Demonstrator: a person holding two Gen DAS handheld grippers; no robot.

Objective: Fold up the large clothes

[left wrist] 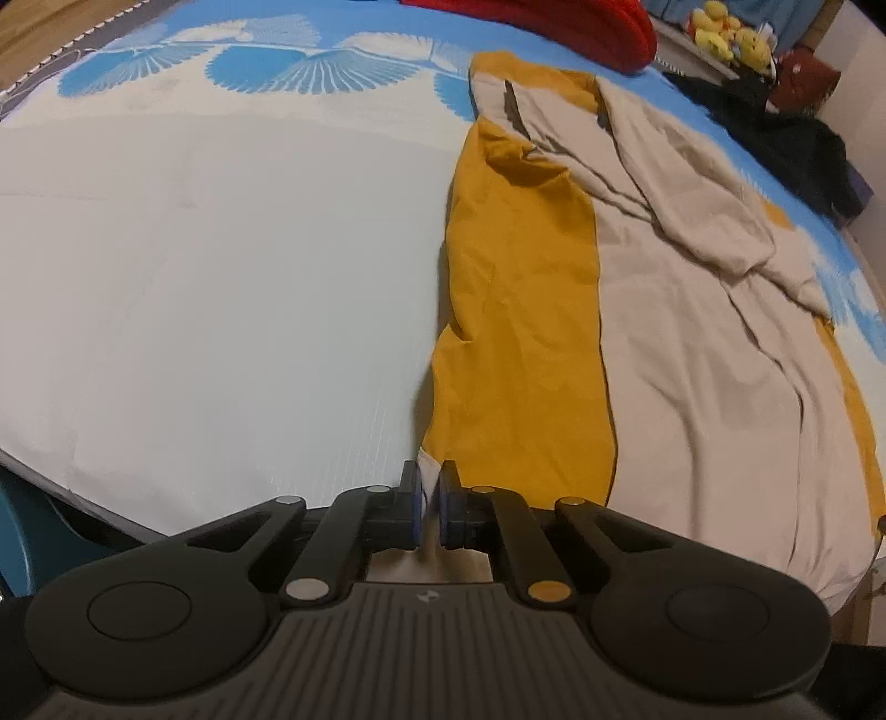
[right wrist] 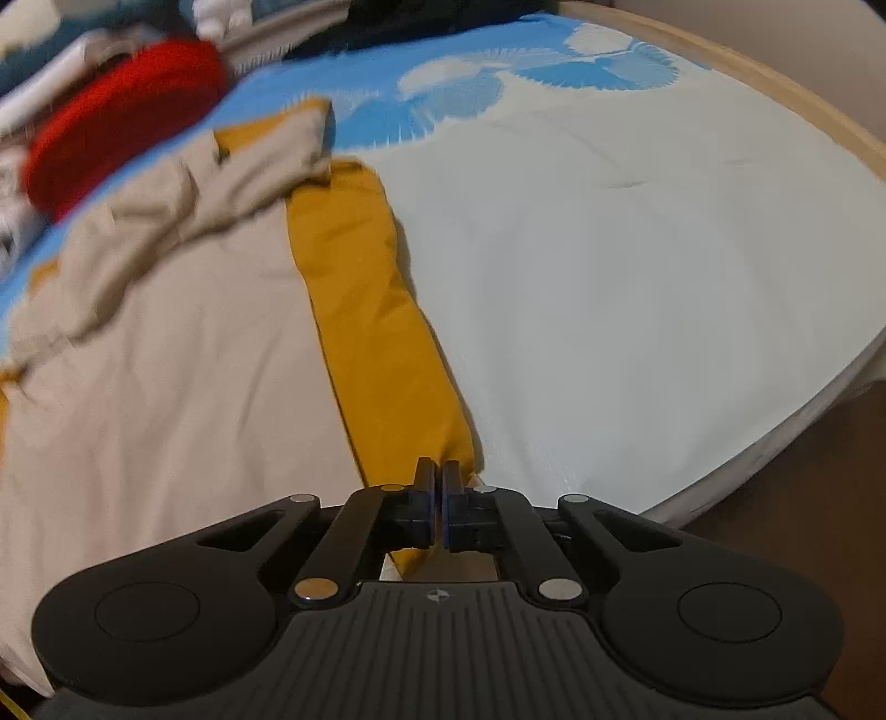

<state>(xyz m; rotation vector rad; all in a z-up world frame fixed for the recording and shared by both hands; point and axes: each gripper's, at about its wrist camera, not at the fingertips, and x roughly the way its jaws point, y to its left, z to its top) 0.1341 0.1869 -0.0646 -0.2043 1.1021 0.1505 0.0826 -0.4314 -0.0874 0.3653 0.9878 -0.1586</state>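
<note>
left tongs (left wrist: pixel 431 501) nearly closed, pinching a pale scrap of cloth at the near corner of the mustard-and-beige garment (left wrist: pixel 692 354); looks like a label or hem end rather than the full thickness, though hard to tell at that size. right tongs (right wrist: pixel 437 507) pressed together on the mustard edge at the garment's other near corner, fabric passing between the pads and hanging out just below them.

beyond both tongs, spread lengthwise up the bed (left wrist: pixel 221 266): beige middle, mustard strip along each side, a rumpled beige sleeve bunched at the far end. left of the left tongs and right of the right tongs, bare pale mat with blue fan print further off. far past the garment, a red knitted item (left wrist: pixel 554 25), dark clothes (left wrist: pixel 786 133) and yellow plush toys (left wrist: pixel 725 30).

judged as the grasp before lifting the near hem and carrying it toward the far end.

risks from here:
- left hold seems thin; could slip free on the lift, dropping that corner and skewing the fold.
- only one layer caught at either corner; lower layer would stay on the bed and the garment would open instead of folding.
- uneven lift between the two sides; crooked crease.
- bunched sleeve left untucked; lump trapped inside the fold.
- carrying too far; hem dragged into the red item.
</note>
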